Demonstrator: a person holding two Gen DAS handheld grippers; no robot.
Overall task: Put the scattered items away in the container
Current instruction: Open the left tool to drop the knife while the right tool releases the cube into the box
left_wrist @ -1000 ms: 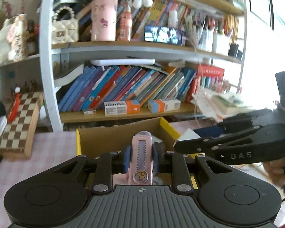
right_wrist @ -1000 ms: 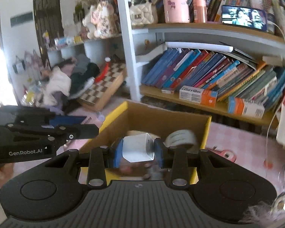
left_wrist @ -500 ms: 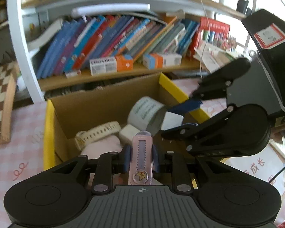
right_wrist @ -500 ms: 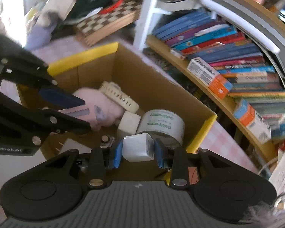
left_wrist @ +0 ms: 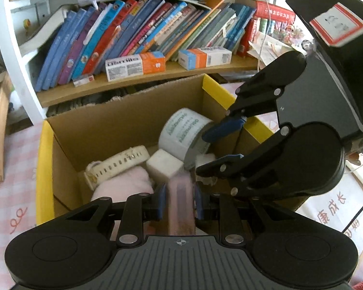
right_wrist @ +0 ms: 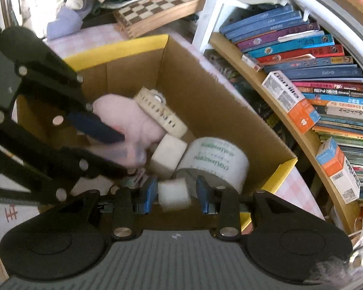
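Both grippers angled down over cardboard box (left_wrist: pixel 123 130), left gripper (left_wrist: pixel 179 203) jaws opening around pink case (left_wrist: pixel 181 207), right gripper (right_wrist: pixel 175 194) jaws opening around white block (right_wrist: pixel 174 193)

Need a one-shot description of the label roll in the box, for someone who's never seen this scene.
Find the yellow-rimmed cardboard box in front of the bookshelf. At its far right corner leans the label roll, resting against a white cube. It is the only wide white cylinder there, with green print around its side.

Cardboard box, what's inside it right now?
In the box: tape roll, white cube, cream strap, pink plush. The grippers hide the floor nearest the cameras.
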